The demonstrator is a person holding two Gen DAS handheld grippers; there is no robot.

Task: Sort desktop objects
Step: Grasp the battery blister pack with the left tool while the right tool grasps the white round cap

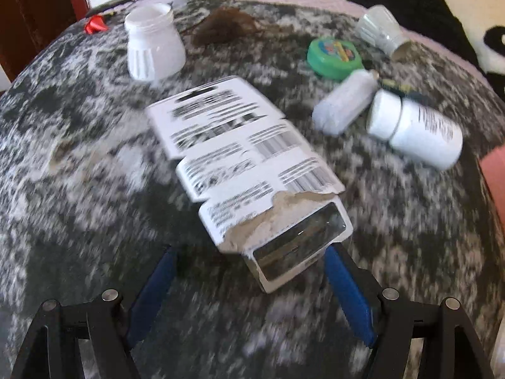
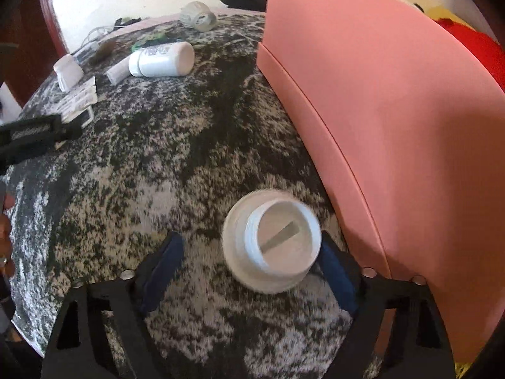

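While both jaws stand released: box (image 1: 265, 186) long axis runs away from left gripper (image 1: 249, 252); jar (image 2: 271, 241) upright against right gripper's (image 2: 249, 252) right pad.

You can read nothing here. Torn white carton (image 1: 252, 170) ahead of your left tongs: print and barcodes blurred. White bottle (image 1: 419, 129) beyond, to their right: label lines too small.

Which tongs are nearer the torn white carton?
Left. The left tongs straddle the torn white carton's near end; the right tongs are well away, around a white jar.
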